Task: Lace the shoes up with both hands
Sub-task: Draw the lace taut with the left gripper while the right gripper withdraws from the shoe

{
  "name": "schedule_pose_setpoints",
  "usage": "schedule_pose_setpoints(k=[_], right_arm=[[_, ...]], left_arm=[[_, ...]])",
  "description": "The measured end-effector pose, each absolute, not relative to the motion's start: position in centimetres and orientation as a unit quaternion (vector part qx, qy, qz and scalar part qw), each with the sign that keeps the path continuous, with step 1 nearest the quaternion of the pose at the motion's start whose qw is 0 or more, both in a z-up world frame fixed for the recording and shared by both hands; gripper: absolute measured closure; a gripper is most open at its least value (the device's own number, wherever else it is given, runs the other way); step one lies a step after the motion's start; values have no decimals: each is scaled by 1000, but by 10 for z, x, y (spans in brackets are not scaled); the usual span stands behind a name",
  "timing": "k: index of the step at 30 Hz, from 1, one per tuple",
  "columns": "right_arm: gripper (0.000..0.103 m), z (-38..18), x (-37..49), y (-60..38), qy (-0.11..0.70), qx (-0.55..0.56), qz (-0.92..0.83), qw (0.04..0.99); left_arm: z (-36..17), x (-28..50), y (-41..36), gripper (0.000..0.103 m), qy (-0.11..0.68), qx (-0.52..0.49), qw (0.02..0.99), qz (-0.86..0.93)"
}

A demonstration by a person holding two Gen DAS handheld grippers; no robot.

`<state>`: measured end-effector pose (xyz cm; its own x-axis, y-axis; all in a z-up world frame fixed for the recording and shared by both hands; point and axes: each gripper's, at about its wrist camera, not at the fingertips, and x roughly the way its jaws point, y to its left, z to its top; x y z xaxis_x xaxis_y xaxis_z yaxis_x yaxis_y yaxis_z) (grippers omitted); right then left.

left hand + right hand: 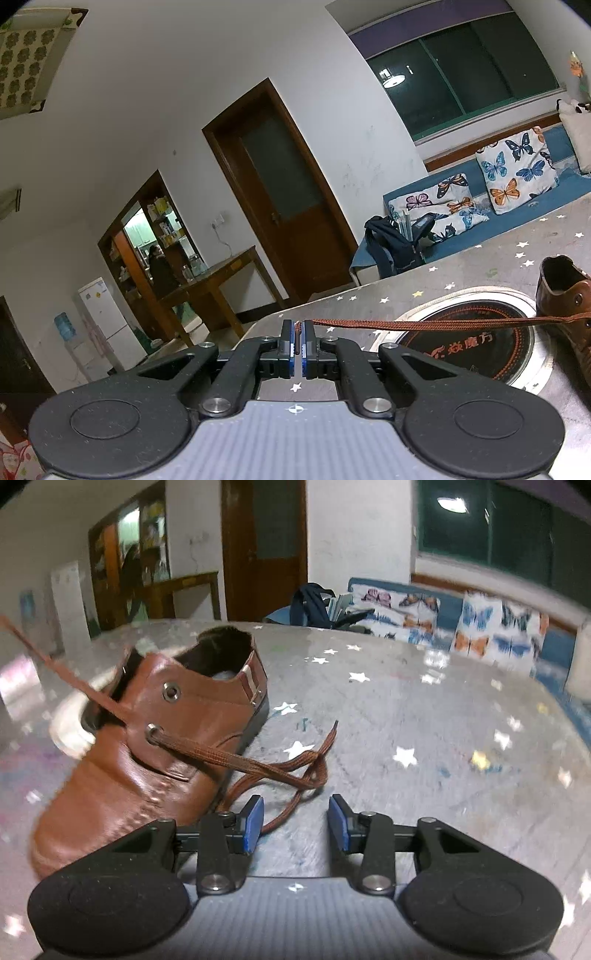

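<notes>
A brown leather shoe (pixel 147 746) stands on the star-patterned table (pixel 406 720), its toe towards the right wrist camera. A brown lace (pixel 258 764) runs out of a lower eyelet and lies in loose loops on the table beside the shoe. My right gripper (pixel 295 812) hangs open just over those loops, and its blue pads (pixel 253 823) touch nothing. In the left wrist view my left gripper (pixel 299 332) is shut on the other end of the lace (pixel 424 325), which stretches taut to the shoe (pixel 569 295) at the right edge.
A round built-in hob (pixel 469 339) with a metal rim sits in the table under the taut lace, beside the shoe. The table's far edge (pixel 332 299) lies just beyond the left gripper. A blue sofa with butterfly cushions (pixel 513 173) stands behind.
</notes>
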<state>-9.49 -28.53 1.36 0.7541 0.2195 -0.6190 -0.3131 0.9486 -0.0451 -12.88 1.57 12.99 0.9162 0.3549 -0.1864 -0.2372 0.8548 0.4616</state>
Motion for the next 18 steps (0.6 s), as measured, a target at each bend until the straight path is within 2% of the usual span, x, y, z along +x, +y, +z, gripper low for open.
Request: schedule_pose_setpoints(k=[4,9,16,18], right_arm=[[78,15,-92,-292,308,-129,92,938],[79,17,-91,-331,288,-186,-8,939],[79,32,-89,-395,279,-176,-101,938],[78,39,-94,-400,279,-151,-76,945]], left_arm=[[130,-129,18,99,135,217,954,156],[126,-126,20,99,140,217,953,158],[123,-125,22,99,148,216,952,159],[122,-124,23,99,151,214,952,161]])
